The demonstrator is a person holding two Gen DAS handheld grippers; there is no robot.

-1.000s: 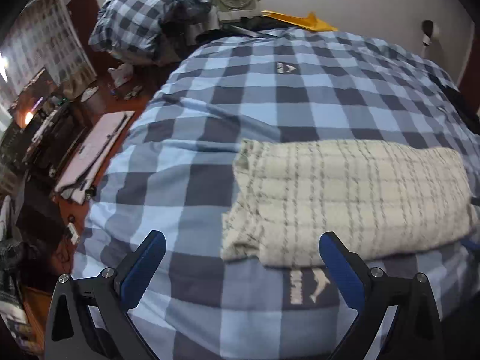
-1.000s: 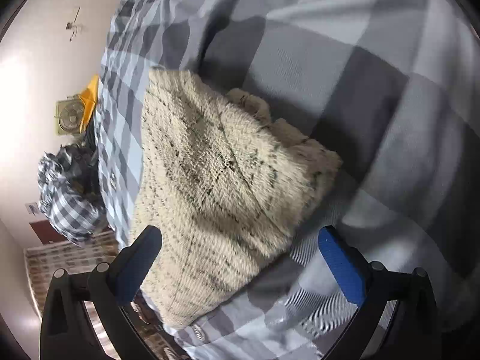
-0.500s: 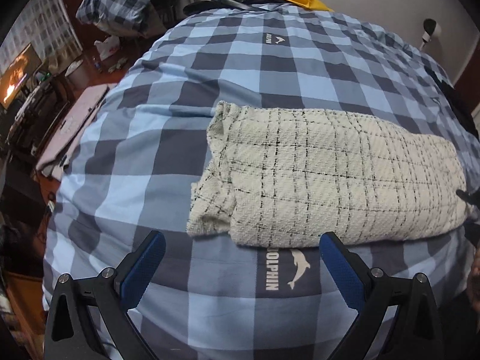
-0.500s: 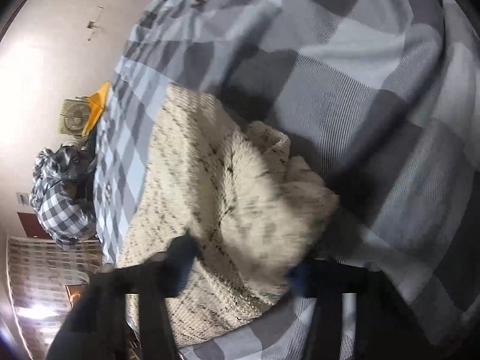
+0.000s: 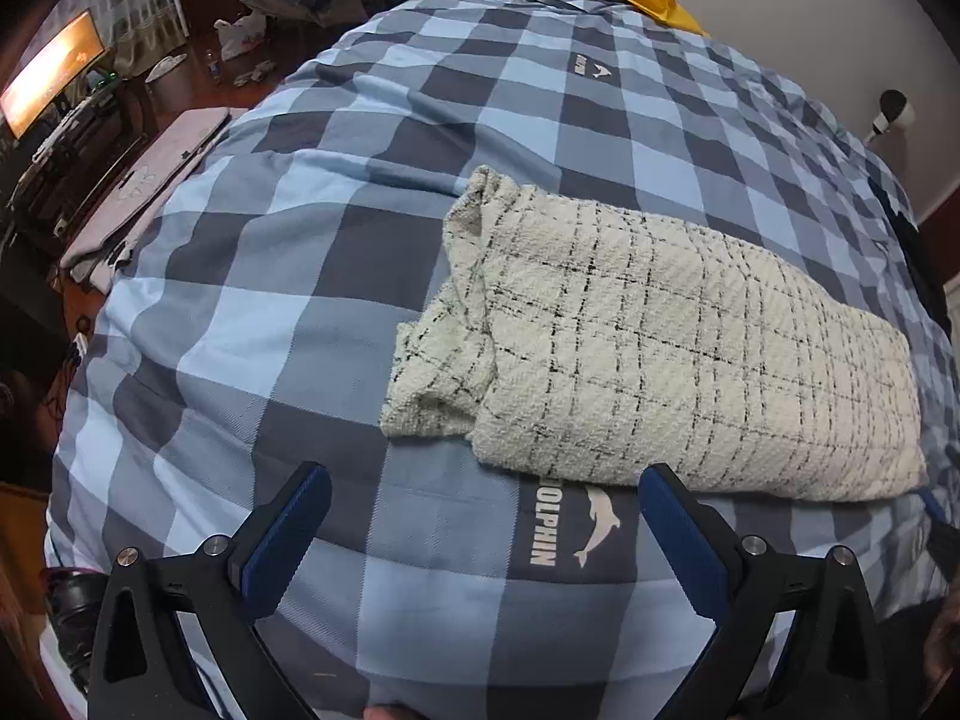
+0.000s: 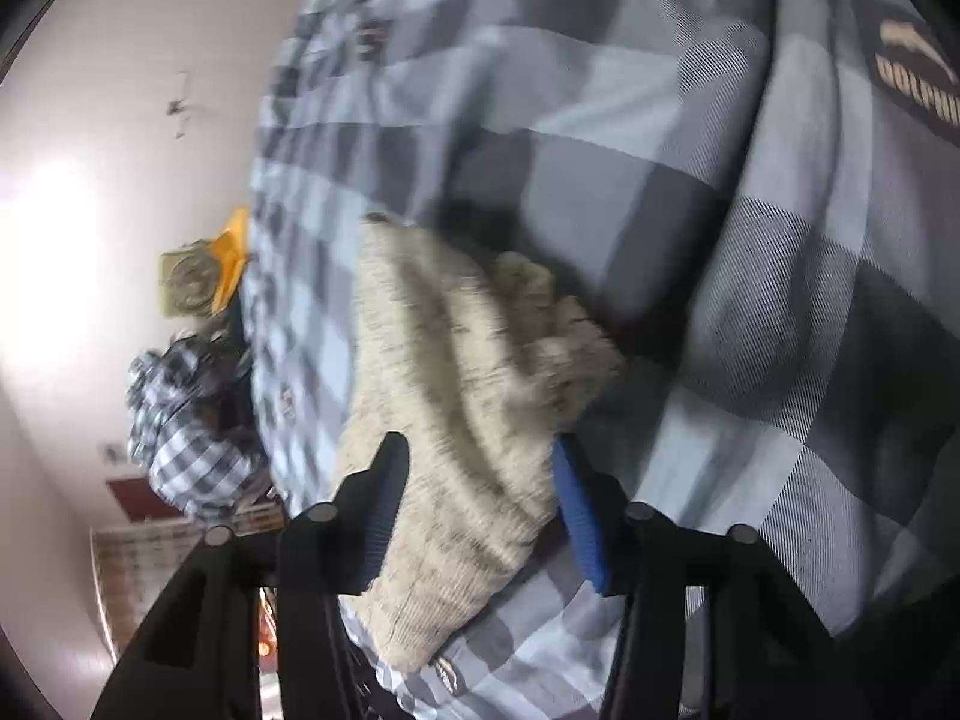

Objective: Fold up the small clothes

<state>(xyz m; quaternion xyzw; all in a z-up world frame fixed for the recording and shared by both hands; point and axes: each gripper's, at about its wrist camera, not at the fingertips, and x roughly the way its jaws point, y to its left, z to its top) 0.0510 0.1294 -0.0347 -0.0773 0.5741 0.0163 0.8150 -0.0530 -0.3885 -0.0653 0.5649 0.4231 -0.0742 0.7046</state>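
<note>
Your right gripper (image 6: 480, 510), wide open a sec ago, now has fingers clamped on the end of the cream plaid knit (image 5: 660, 348) on the checked bed (image 5: 270, 300), ready for next fold; left gripper (image 5: 480, 534) fingers apart, empty.

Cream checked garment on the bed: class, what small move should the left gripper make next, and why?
Probably ease the left gripper forward onto the near left corner of the cream garment and close. It hangs open over the blue checked bedcover, short of the cloth, while the right gripper, jaws just reopening slightly, is clamped on the other end.
</note>
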